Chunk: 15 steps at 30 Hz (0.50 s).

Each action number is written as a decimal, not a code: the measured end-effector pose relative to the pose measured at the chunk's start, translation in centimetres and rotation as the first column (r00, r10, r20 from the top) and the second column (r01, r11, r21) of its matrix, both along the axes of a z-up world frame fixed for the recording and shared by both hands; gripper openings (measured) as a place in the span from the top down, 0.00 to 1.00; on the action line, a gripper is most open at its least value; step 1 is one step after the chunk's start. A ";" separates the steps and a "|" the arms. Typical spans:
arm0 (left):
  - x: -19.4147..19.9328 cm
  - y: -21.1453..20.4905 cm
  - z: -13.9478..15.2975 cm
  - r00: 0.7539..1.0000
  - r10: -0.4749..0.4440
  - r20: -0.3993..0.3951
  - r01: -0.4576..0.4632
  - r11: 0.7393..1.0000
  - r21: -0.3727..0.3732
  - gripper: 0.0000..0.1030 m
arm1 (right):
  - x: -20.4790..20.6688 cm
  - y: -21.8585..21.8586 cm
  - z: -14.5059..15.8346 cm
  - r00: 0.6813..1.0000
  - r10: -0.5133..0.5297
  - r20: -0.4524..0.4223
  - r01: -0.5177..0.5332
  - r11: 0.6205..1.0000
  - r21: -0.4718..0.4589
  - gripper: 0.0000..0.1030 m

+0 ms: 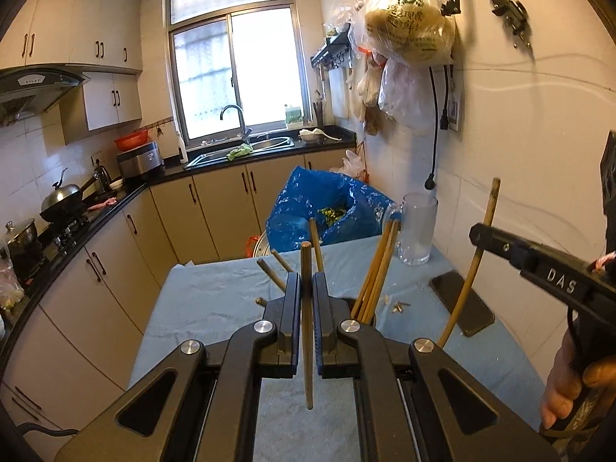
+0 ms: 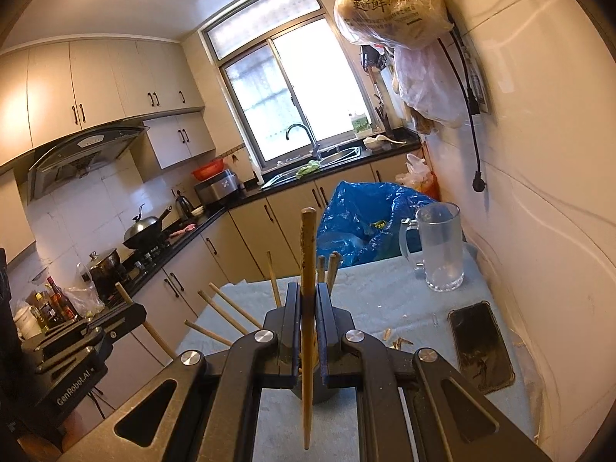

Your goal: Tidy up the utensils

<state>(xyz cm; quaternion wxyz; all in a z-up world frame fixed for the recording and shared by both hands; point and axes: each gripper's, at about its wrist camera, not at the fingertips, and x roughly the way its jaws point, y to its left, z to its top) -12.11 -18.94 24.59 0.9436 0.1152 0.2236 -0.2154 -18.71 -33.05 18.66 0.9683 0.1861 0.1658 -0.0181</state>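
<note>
We see a pale blue cloth (image 1: 215,308) over the worktop, brown wooden chopsticks (image 1: 375,269), and a bright blue plastic bag (image 1: 304,208) behind. Both black claws carry blue pads, the glass mug (image 2: 441,246) is clear, and the phone (image 2: 481,346) is black.

- Place: a home kitchen, lived-in.
- Cream wall cabinets (image 2: 96,88) with dark handles, matching base cabinets (image 1: 215,211) under a black countertop (image 1: 115,202).
- Range hood (image 2: 81,158) above a gas hob; lidded wok (image 2: 148,233) and steel pot (image 2: 104,263) on the burners.
- Steel sink (image 1: 246,150) with a curved tap (image 1: 235,115) beneath a sliding window (image 1: 235,69).
- Bottles of condiments (image 2: 54,304), a kettle (image 2: 184,204), a red basin (image 1: 131,139) on a steel appliance.
- Plastic bags (image 1: 408,23) hanging from wall hooks; blue bin bag (image 1: 327,208) holding scraps.
- Cloth-covered table (image 1: 215,308) with a glass mug (image 2: 441,248) and a phone (image 2: 481,346).
</note>
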 end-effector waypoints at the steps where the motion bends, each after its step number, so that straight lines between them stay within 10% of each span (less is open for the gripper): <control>1: -0.3 0.0 -0.2 1.000 -0.002 -0.002 0.002 1.000 0.003 0.95 | -0.3 0.1 0.0 1.000 -0.001 0.000 0.001 1.000 -0.001 0.93; 15: -4.0 3.1 -1.4 0.999 0.015 -0.029 -0.015 1.000 0.007 0.95 | -3.8 1.6 0.1 1.000 -0.005 -0.009 0.005 1.000 -0.005 0.93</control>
